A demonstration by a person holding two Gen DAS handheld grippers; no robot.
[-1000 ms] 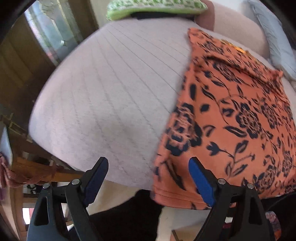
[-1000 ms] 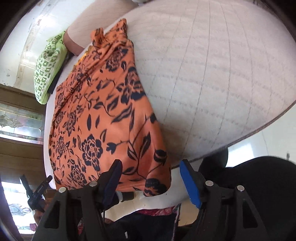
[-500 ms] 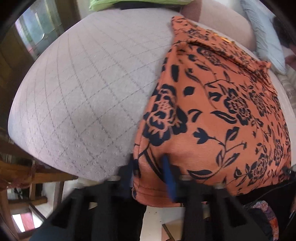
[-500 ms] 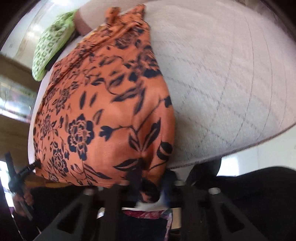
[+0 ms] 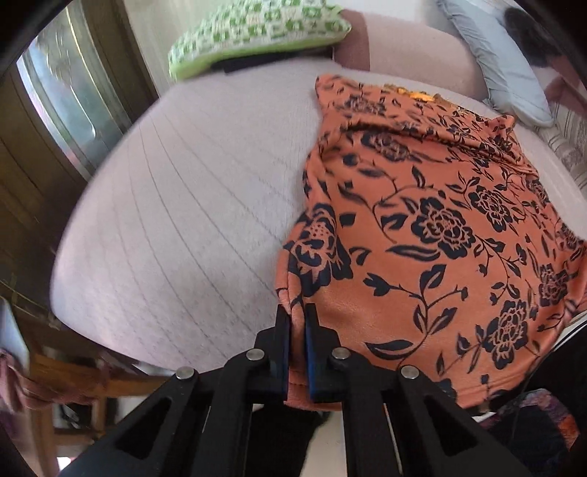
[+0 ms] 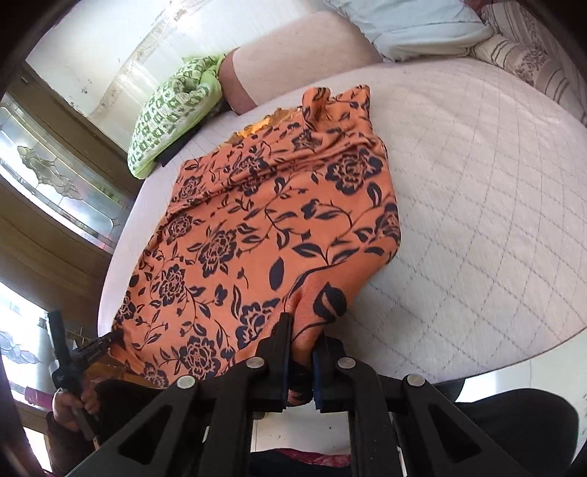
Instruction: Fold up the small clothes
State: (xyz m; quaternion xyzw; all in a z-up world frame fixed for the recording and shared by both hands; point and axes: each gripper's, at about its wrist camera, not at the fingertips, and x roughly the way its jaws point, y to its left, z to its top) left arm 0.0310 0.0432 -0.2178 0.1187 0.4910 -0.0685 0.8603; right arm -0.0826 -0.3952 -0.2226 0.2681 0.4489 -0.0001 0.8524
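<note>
An orange garment with a black flower print (image 5: 433, 235) lies spread on a pale quilted bed (image 5: 190, 227); it also shows in the right wrist view (image 6: 264, 235). My left gripper (image 5: 297, 315) is shut on the garment's near left corner at the bed's front edge. My right gripper (image 6: 302, 330) is shut on the garment's near right corner, where the cloth bunches between the pads. The left gripper also shows in the right wrist view (image 6: 106, 339), at the garment's other near corner.
A green and white patterned pillow (image 5: 256, 29) lies at the head of the bed, also in the right wrist view (image 6: 172, 110). A grey-blue pillow (image 5: 499, 62) lies at the far right. A wooden window frame (image 5: 44, 146) stands left of the bed.
Both grippers were open in front of the garment's near edge a second ago. They moved onto its two near corners and closed on the cloth.
</note>
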